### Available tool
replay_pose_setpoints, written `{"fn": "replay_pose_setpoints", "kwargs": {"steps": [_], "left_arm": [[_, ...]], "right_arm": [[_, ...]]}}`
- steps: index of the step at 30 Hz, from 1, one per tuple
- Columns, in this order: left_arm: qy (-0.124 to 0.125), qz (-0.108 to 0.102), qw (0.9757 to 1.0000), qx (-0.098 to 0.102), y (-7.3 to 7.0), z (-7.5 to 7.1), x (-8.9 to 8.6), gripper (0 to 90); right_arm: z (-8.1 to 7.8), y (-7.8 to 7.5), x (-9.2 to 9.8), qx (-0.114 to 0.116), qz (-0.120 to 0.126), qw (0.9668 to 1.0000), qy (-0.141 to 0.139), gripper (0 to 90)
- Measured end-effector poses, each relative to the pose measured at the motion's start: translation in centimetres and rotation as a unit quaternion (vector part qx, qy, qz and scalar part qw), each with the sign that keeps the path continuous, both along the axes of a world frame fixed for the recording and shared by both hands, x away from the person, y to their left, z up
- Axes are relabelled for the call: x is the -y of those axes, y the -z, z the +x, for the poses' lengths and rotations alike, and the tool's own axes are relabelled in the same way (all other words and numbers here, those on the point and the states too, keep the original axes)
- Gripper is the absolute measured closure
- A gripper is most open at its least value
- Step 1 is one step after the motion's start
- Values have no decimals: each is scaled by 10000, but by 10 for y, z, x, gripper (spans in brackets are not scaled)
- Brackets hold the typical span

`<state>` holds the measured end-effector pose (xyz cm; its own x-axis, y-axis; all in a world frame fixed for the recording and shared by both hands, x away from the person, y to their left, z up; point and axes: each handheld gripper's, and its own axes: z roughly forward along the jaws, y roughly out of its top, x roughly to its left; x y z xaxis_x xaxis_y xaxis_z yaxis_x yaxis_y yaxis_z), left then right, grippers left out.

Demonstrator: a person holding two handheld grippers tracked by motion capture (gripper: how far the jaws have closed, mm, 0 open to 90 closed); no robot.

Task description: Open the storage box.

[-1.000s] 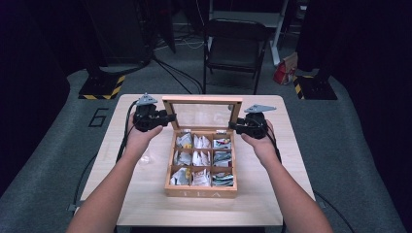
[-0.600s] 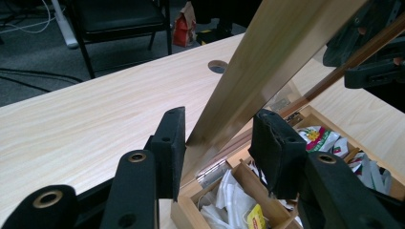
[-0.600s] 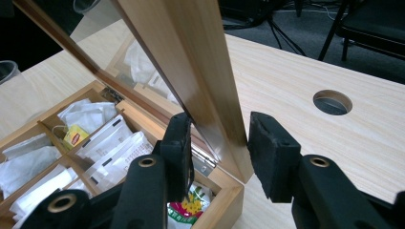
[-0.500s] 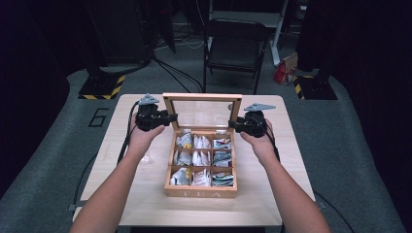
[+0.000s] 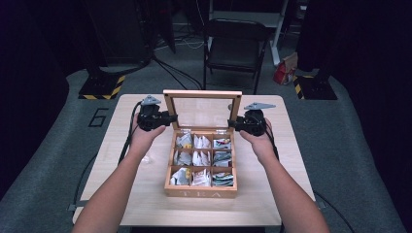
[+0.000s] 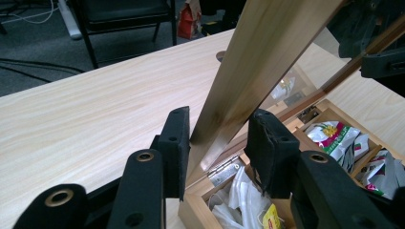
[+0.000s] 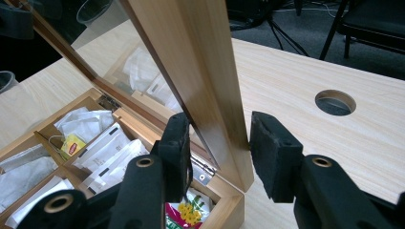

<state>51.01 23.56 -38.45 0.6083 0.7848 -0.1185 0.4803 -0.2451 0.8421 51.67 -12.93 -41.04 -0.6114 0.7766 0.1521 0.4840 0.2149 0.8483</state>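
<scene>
We take the step in hand to be swinging the lid (image 5: 202, 93) of the tea box (image 5: 200, 192) on its hinges (image 6: 224, 171), with one tool on each side rail. The box sits in the middle of the bench (image 5: 286, 160), its lettered front wall toward the near edge and the hinged side toward the far edge. The lid stands close to upright over the back wall, with its glass pane facing us. Its long axis runs level, parallel to the far edge of the bench, and its top rail points up. The left tool (image 5: 170, 118) straddles the left rail low down. Its jaws have just been closing with the rail between them, but the left gripper view shows one pad at the wood and a gap at the other, so it is released rather than clenched. The right tool (image 5: 233, 124) brackets the right rail the same way, and a clear gap at its outer pad shows it is released too. To do this well, we should close both tools squarely on the rails, clear of the glass, and keep them at matching heights. Both hands should turn about the hinge line together so the frame does not twist. The jaws should stay clear of the tea bags (image 5: 200, 158) in the compartments below.
</scene>
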Motion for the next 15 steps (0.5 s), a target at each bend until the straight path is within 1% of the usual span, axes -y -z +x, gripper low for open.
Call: {"fn": "replay_pose_setpoints", "kwargs": {"steps": [4, 5, 6, 7, 8, 11, 13, 15], "left_arm": [[-46, 24, 10000, -7, 2, 2, 1, 615], [-46, 11, 10000, -39, 3, 2, 1, 615], [-71, -11, 10000, -25, 4, 3, 1, 616], [-69, -8, 9999, -73, 4, 3, 1, 615], [-64, -22, 10000, -59, 6, 4, 1, 611], [-52, -100, 9999, -111, 9, 3, 0, 590], [-36, -120, 9998, -137, 11, 3, -1, 590], [-41, -113, 9998, -136, 12, 2, -1, 583]], "right_arm": [[1, 1, 0, -41, 30, 10000, 36, 588], [2, 1, 0, -59, 60, 10000, 40, 586], [2, 2, 0, -77, 102, 9999, 55, 582], [4, 3, 0, -93, 131, 9999, 45, 579], [4, 4, 0, -125, 144, 9998, 49, 578], [6, 7, -1, -153, 93, 9998, 48, 579], [6, 7, -1, -167, 91, 9998, 41, 582], [7, 6, -1, -169, 38, 9998, 35, 585]]}}
